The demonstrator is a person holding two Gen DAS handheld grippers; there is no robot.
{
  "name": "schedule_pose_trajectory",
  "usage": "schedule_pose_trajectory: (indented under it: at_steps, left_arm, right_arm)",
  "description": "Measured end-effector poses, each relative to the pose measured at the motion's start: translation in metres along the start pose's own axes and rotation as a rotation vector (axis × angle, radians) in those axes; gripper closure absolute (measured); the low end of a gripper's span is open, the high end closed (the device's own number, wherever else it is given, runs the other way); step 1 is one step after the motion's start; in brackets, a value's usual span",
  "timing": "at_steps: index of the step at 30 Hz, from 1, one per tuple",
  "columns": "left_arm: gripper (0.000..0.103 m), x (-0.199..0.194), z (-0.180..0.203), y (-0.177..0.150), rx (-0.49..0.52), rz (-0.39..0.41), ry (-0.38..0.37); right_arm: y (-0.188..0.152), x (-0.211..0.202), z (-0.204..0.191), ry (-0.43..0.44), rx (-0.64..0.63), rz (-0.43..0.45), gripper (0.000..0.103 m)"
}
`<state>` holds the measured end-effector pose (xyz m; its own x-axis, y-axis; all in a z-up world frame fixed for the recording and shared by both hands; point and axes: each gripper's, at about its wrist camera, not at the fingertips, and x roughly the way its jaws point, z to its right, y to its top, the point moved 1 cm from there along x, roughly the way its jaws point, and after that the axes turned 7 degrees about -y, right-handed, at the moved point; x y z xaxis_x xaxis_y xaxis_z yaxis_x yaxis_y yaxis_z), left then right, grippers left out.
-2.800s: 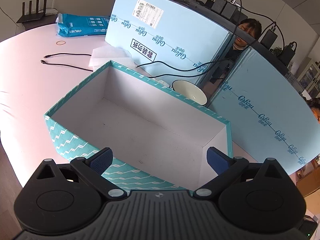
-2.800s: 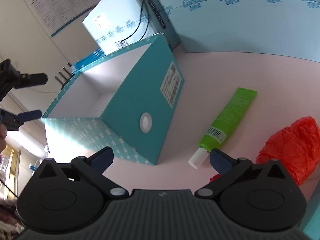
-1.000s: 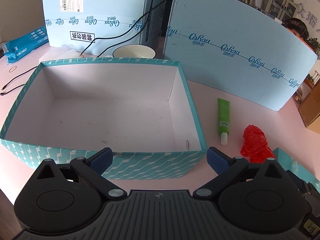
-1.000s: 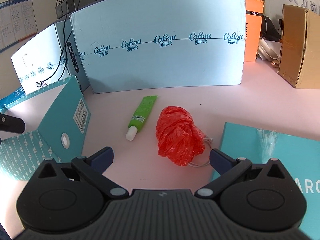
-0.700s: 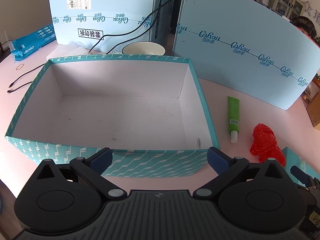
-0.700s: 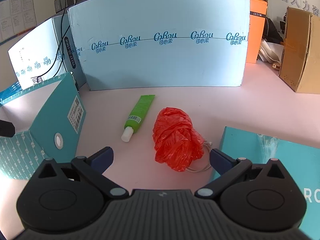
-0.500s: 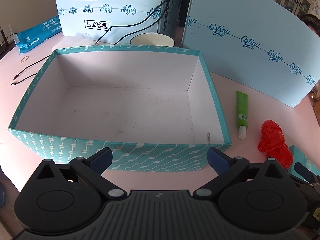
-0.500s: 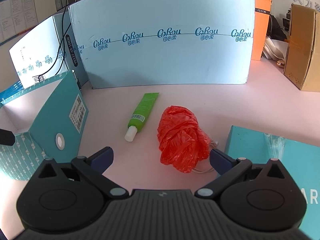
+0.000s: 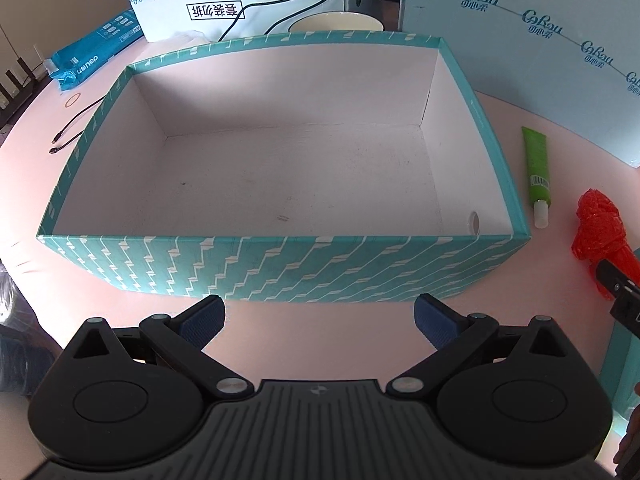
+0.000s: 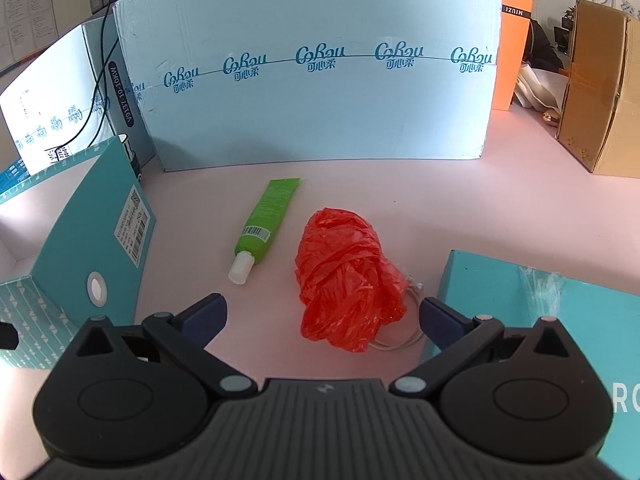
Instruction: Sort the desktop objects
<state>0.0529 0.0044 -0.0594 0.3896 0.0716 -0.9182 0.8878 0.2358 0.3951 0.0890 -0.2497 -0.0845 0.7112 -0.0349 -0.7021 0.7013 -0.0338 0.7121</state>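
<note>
right gripper (image 10: 322,314) lined up on red bag (image 10: 346,278), jaws apart, empty.
left gripper (image 9: 318,318) also apart, facing teal box (image 9: 280,264), prob. the drop spot; green tube (image 10: 266,222) beside bag.

Teal box (image 9: 280,272) (open) before gripper (image 9: 320,320).
</note>
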Motion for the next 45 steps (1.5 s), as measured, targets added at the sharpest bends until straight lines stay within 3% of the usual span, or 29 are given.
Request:
schedule_pose_trajectory:
  at_steps: [4,18,31,36,45]
  left_arm:
    - [0.002,0.007,-0.004,-0.003,-0.01,-0.048,0.009]
    - [0.002,0.006,-0.012,-0.001,-0.054,-0.055,-0.033]
    - [0.002,0.006,-0.015,0.001,-0.091,-0.054,-0.056]
    - [0.002,0.005,-0.016,-0.001,-0.096,-0.055,-0.059]
    - [0.002,-0.009,-0.025,-0.003,-0.176,0.026,-0.107]
  right_arm:
    - [0.0,0.006,0.007,0.008,0.046,-0.025,0.0]
    - [0.0,0.009,0.013,0.09,0.105,-0.011,0.0]
    - [0.002,0.014,0.02,0.072,0.118,-0.014,0.0]
    - [0.005,0.014,0.023,0.085,0.154,-0.044,0.0]
    - [0.037,0.016,0.034,0.091,0.296,-0.152,0.0]
